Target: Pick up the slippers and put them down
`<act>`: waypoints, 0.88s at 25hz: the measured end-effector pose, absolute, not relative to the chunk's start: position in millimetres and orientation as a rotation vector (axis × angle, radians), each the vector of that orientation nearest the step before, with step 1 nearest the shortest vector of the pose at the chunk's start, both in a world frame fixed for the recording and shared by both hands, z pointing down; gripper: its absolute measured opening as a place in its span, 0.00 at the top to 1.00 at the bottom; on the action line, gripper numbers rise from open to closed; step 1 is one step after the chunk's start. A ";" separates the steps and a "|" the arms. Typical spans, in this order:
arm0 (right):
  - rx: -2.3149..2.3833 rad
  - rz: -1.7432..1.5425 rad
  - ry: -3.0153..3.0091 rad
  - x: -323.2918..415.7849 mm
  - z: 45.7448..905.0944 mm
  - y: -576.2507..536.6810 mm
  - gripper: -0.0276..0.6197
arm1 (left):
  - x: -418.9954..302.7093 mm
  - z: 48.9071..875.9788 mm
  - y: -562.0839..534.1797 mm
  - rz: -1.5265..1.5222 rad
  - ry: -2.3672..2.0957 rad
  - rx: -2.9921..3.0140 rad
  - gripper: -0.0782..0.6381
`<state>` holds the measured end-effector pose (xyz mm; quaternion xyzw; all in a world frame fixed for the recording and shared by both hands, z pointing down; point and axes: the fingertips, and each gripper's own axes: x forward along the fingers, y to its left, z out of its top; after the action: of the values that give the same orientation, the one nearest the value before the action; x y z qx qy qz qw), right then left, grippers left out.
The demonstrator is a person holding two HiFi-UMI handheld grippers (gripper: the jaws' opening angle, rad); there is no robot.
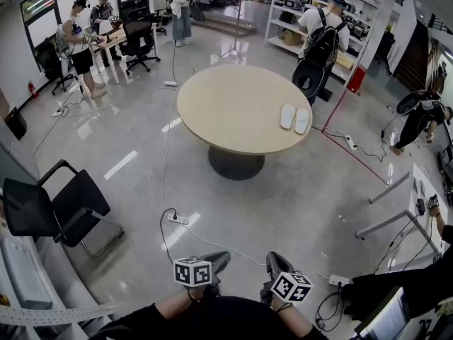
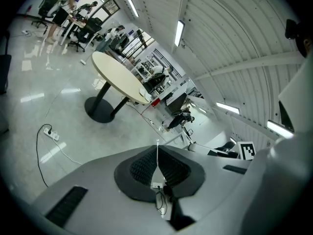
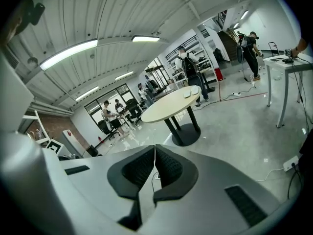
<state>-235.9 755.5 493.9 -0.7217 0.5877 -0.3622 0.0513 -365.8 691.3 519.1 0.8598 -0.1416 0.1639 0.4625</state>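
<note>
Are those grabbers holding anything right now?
No, nothing. The left gripper and the right gripper are both shut and empty. The slippers lie on the round table, far from both.

Slippers [image 1: 288,116] distant, details too small

We hold both grippers low and close to our body, at the bottom of the head view. The left gripper [image 1: 218,260] sits just beside the right gripper [image 1: 275,262], tips near each other but apart, both pointing fwd and slightly down. Jaws on each are pressed together w/ nothing between (pads meet along one thin line). Our left forearm [image 1: 172,304] and right forearm [image 1: 296,319] reach in from below, left cube [image 1: 192,271] and right cube [image 1: 291,287] on top.
</note>
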 end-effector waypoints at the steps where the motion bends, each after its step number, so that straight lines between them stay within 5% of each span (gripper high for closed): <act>1: -2.196 -1.107 1.795 -241.4 494.3 749.8 0.93 | -371.2 520.1 685.9 0.399 -0.351 2.108 0.86; 22: -2.105 -1.191 1.829 -239.1 518.8 653.8 0.93 | -379.6 538.7 596.7 0.384 -0.458 2.064 0.86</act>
<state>-239.1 653.8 518.8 -0.6932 0.6023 -0.3921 0.0548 -379.6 596.7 538.7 0.8446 -0.1876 0.1571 0.4762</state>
